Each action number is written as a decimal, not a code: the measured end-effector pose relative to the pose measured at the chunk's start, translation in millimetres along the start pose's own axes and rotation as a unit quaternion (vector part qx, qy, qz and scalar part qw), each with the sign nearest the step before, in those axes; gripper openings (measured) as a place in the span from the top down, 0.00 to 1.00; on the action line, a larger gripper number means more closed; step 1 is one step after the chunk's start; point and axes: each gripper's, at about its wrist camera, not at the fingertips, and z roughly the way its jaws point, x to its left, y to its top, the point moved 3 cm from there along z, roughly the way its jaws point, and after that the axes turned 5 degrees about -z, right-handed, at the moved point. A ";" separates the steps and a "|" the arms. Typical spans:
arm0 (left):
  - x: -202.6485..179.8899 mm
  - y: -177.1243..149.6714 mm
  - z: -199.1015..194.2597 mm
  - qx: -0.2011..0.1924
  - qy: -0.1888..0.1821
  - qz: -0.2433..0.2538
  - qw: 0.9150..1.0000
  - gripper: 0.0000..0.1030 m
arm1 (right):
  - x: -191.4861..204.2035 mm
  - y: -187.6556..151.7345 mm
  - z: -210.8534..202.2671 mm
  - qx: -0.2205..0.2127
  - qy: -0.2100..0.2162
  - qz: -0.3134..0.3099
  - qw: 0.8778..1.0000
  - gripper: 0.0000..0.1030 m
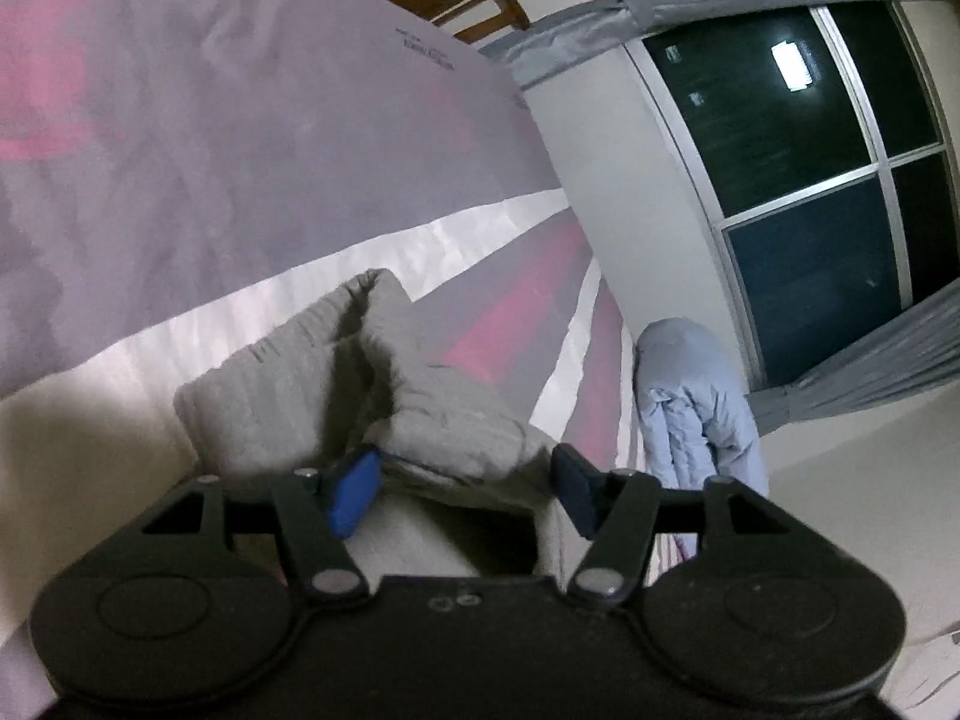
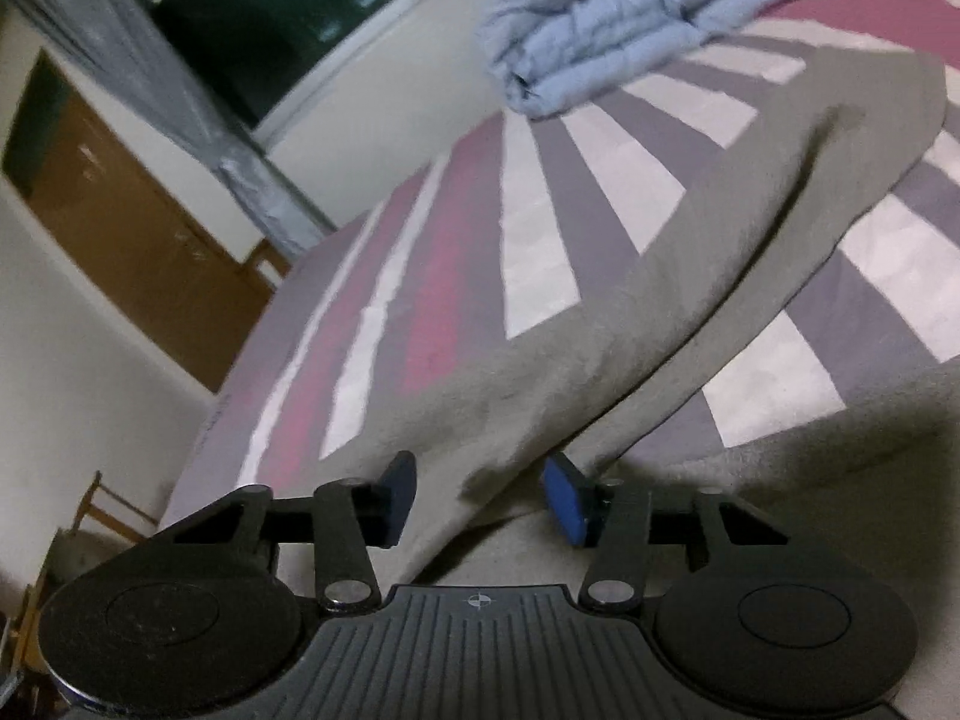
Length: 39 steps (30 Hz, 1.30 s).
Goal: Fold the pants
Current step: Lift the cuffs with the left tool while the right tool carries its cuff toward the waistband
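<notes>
While the grey pants [image 2: 690, 276] lie stretched along the striped bed [image 2: 540, 222], we keep both claws low at their near end, ready to take hold for a fold. Our left claw [image 1: 462, 483] stands half open around a bunched cuff or waistband edge, its blue pads apart from the cloth. Our right claw [image 2: 483, 495] is likewise open, with a fold of fabric between its pads but not pinched. A folded blue quilt [image 2: 606, 24] sits at the far end, well apart.
</notes>
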 end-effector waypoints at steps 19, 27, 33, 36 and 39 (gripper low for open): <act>8.3 -18.4 -4.4 -0.019 -0.049 -0.052 0.997 0.82 | -18.6 2.5 -31.9 -0.007 0.010 -0.020 1.000 0.94; -7.8 -9.7 -18.5 -0.010 -0.046 0.087 0.995 0.84 | -9.4 -11.0 -100.2 -0.012 0.029 -0.050 0.998 0.94; -76.0 46.8 -36.7 -0.010 -0.147 0.205 0.968 0.84 | 21.6 -31.1 -141.4 -0.043 0.068 -0.052 0.995 0.94; -33.2 35.0 -32.2 0.034 -0.098 0.220 0.970 0.84 | 12.7 -62.4 -141.2 -0.036 0.058 -0.028 0.997 0.94; 35.6 15.5 -5.7 0.103 0.034 0.218 0.970 0.84 | -4.9 -107.2 -120.6 0.033 0.022 -0.017 0.999 0.94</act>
